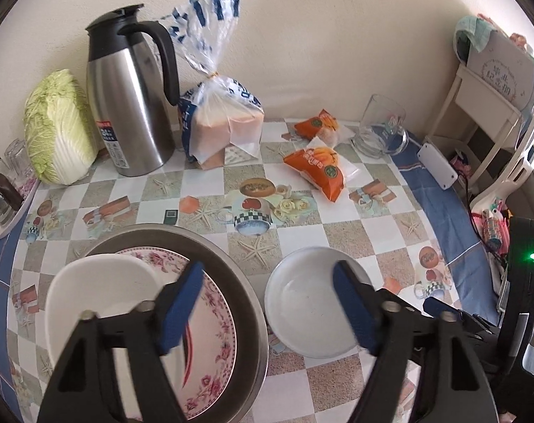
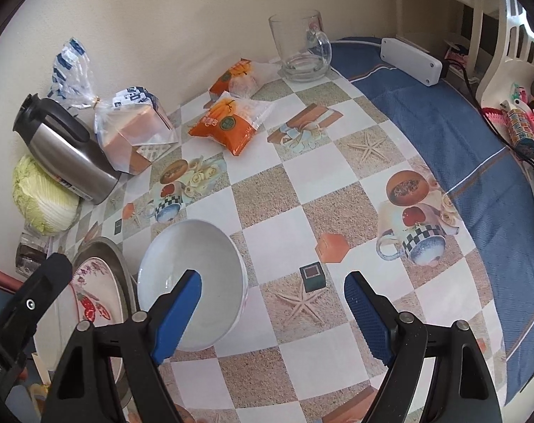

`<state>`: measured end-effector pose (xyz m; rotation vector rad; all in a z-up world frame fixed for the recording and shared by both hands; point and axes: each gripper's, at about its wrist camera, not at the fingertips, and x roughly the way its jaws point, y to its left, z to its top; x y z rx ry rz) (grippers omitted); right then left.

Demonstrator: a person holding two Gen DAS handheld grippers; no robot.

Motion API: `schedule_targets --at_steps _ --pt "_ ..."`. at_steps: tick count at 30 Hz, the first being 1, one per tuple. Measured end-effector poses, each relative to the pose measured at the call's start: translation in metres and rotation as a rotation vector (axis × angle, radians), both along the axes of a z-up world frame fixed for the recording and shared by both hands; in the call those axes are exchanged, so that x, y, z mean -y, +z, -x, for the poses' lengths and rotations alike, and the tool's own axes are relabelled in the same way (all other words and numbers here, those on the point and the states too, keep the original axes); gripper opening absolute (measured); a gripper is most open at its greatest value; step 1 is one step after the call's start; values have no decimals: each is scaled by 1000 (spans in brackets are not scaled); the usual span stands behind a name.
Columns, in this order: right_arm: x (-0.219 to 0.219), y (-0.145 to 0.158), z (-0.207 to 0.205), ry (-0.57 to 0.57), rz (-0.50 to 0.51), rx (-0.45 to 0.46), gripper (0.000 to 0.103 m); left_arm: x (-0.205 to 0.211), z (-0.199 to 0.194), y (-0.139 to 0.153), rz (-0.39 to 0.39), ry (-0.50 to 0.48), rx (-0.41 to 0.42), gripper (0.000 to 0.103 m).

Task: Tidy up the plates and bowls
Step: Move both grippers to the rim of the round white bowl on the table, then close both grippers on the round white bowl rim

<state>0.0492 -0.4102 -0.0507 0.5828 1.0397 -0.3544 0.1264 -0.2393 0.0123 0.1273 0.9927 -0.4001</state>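
Observation:
A white bowl (image 1: pixel 313 303) stands upright on the patterned tablecloth. Left of it a round metal tray (image 1: pixel 242 282) carries a pink floral plate (image 1: pixel 214 313), and a plain white dish (image 1: pixel 101 289) lies on that plate. My left gripper (image 1: pixel 267 271) hovers open above the gap between tray and bowl, one pad over the floral plate, the other over the bowl's right side. In the right wrist view my right gripper (image 2: pixel 273 276) is open, its left pad over the white bowl (image 2: pixel 196 257) and its right pad over bare cloth. The bowl's right rim lies between its jaws, untouched.
Along the wall stand a steel thermos jug (image 1: pixel 133 105), a cabbage (image 1: pixel 59 130), bagged bread (image 1: pixel 221 120), two orange snack packets (image 1: pixel 320 169) and a glass mug (image 1: pixel 383 127). Glasses on a plate (image 1: pixel 6 194) sit far left. A white box (image 1: pixel 438 165) lies near the table's right edge.

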Motion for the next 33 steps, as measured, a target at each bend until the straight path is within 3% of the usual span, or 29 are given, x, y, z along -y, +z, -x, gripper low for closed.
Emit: schedule_targets --at_steps 5,8,12,21,24,33 --pt "-3 -19 -8 6 -7 -39 82 11 -3 -17 -10 -22 -34 69" --pt "-7 -28 -12 22 -10 -53 75 17 -3 -23 -18 -37 -43 61" --pt "-13 -36 -16 41 -15 -64 57 24 -2 -28 -46 -46 -32 60" --pt "-16 -36 -20 70 -54 -24 13 30 -2 -33 -11 -66 -59 57" --pt "-14 -34 -19 57 -39 -21 8 30 -3 -36 14 -63 -79 53" --pt "10 -34 -7 -6 -64 -13 8 37 -5 -61 2 -66 -138 35"
